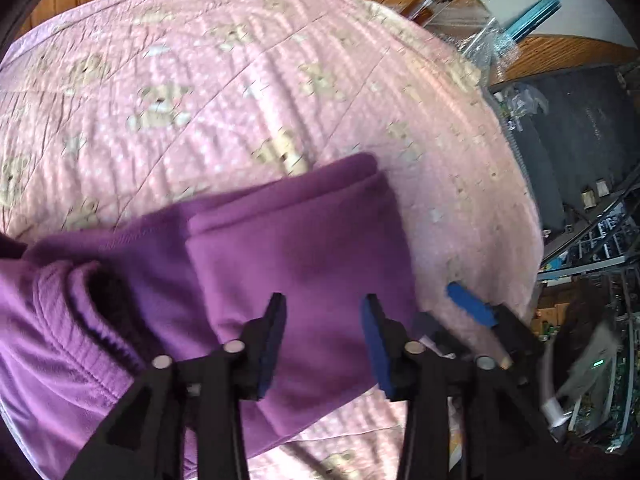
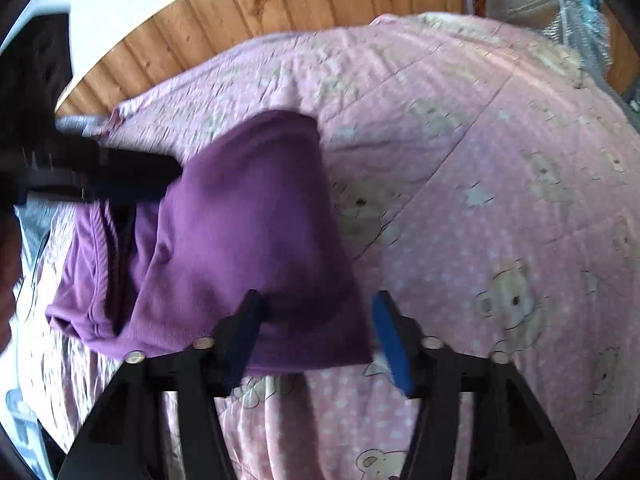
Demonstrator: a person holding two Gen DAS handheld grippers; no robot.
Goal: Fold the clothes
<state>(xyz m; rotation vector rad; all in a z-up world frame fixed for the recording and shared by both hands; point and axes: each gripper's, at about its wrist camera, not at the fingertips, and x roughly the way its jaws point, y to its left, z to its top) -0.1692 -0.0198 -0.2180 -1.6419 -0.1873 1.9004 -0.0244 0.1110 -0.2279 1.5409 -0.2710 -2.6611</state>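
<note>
A purple fleece garment [image 1: 304,248] lies folded on a pink quilt with a bear print [image 1: 200,100]. Its ribbed elastic band [image 1: 72,320] shows at the lower left. My left gripper [image 1: 325,320] hovers open over the folded panel, with fabric visible between the blue pads and nothing pinched. In the right wrist view the same garment [image 2: 240,240] spreads ahead, and my right gripper [image 2: 317,304] stands open over its near edge. The right gripper's blue pad [image 1: 472,308] appears beside the garment in the left wrist view. The left gripper [image 2: 120,180] shows as a blurred black bar at the garment's far left.
The quilt [image 2: 480,200] covers a bed and reaches a wooden panelled wall [image 2: 280,8] behind. To the right of the bed are dark cloth and cluttered racks [image 1: 580,140]. Much bare quilt lies right of the garment.
</note>
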